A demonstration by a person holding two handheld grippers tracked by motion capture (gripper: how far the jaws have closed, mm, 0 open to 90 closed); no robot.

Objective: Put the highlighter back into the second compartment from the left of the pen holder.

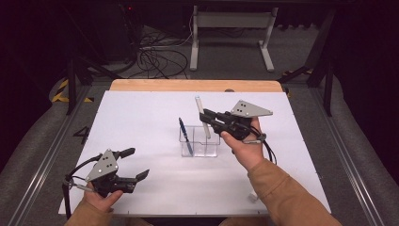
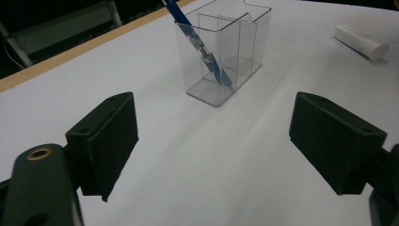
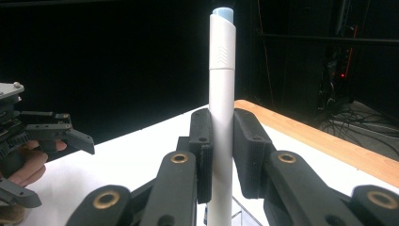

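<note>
Looking down from the high view, a white table top (image 1: 141,122) with a wooden far edge sits in a dark room, with tangled cables (image 1: 157,56) and a pale stand on the grey floor beyond. Near the middle stands a clear divided holder (image 1: 200,141); a blue pen (image 1: 185,135) leans in its left compartment. The right gripper (image 1: 207,117) hangs over the holder's right side, pinching a white pen (image 1: 202,117) that stands nearly upright, its lower end at the holder's rim; whether the tip is inside is hard to tell. The left gripper (image 1: 136,164) rests low at the near left, jaws spread, holding nothing. A small white object (image 1: 253,197) lies near the front edge, partly cut off by the sleeve. From the left gripper view, the spread jaws frame the holder (image 2: 221,56) with the blue pen (image 2: 202,49) slanting into one compartment, and a white cylinder (image 2: 360,41) lies on the table to the right. From the right gripper view, the pads (image 3: 202,155) are pressed onto the white pen (image 3: 221,117), whose blue-tipped top rises against the black room; the left gripper (image 3: 28,141) shows far left, partly cut off.
</note>
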